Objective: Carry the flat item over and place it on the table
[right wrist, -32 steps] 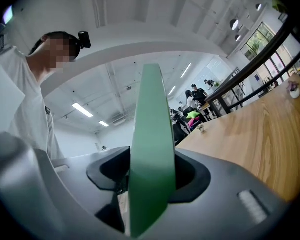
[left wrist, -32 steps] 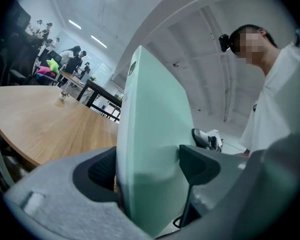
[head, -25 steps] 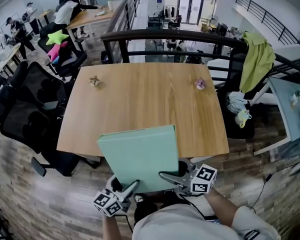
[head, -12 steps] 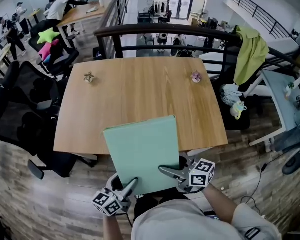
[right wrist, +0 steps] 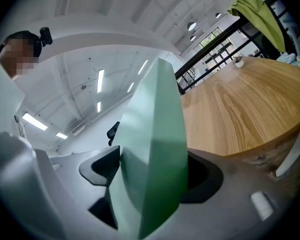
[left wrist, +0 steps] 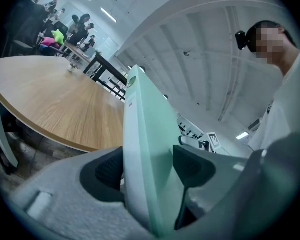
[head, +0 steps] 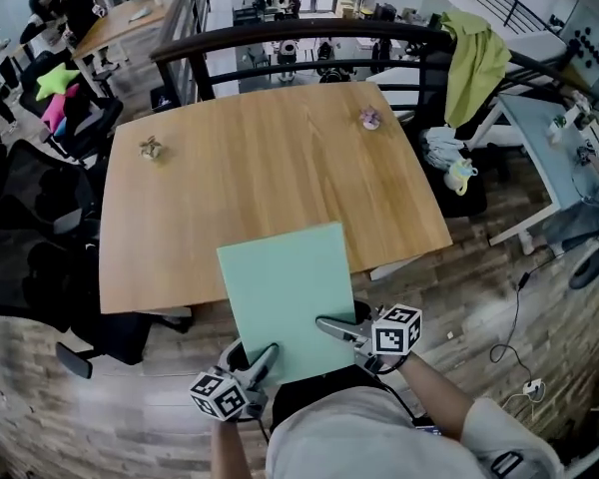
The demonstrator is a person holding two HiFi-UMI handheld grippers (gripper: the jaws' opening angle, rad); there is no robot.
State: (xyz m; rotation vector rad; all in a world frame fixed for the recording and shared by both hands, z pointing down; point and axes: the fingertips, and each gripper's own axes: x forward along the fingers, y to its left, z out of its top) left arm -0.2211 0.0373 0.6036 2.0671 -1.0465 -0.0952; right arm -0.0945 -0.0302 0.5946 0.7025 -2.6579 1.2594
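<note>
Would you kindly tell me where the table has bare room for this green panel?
The table is bare between the left ornament and right ornament. The green panel overlaps its near edge; chairs crowd its left.

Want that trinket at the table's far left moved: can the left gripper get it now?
Probably not: the left tongs are clamped on the green board, and the trinket sits far across the table.
</note>
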